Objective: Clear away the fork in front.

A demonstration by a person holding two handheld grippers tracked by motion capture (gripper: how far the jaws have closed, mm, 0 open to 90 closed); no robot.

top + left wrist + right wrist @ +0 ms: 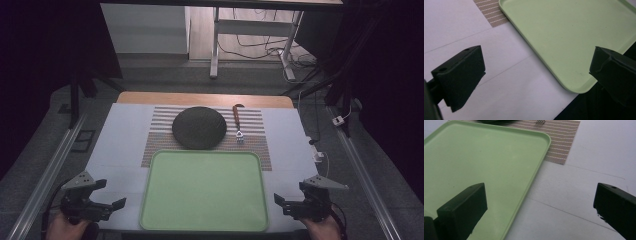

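A bare green tray [204, 190] sits at the worktop's [120, 135] near edge, seemingly ready for loading; behind it, a dark plate [198, 127] and fork [238, 122] rest on a striped mat [255, 130]. Left gripper [106, 199] and right gripper [287, 200] flank the tray, fingers apart, holding nothing.

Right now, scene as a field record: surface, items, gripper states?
surface: white table cover with a striped woven placemat on it
tray: light green rectangular plastic tray, nothing on it, overlapping the placemat's near edge
plate: dark round plate on the placemat, behind the tray
fork: wooden-handled metal fork right of the plate, tines toward the tray
left hand-held gripper: open, left of the tray
right hand-held gripper: open, right of the tray
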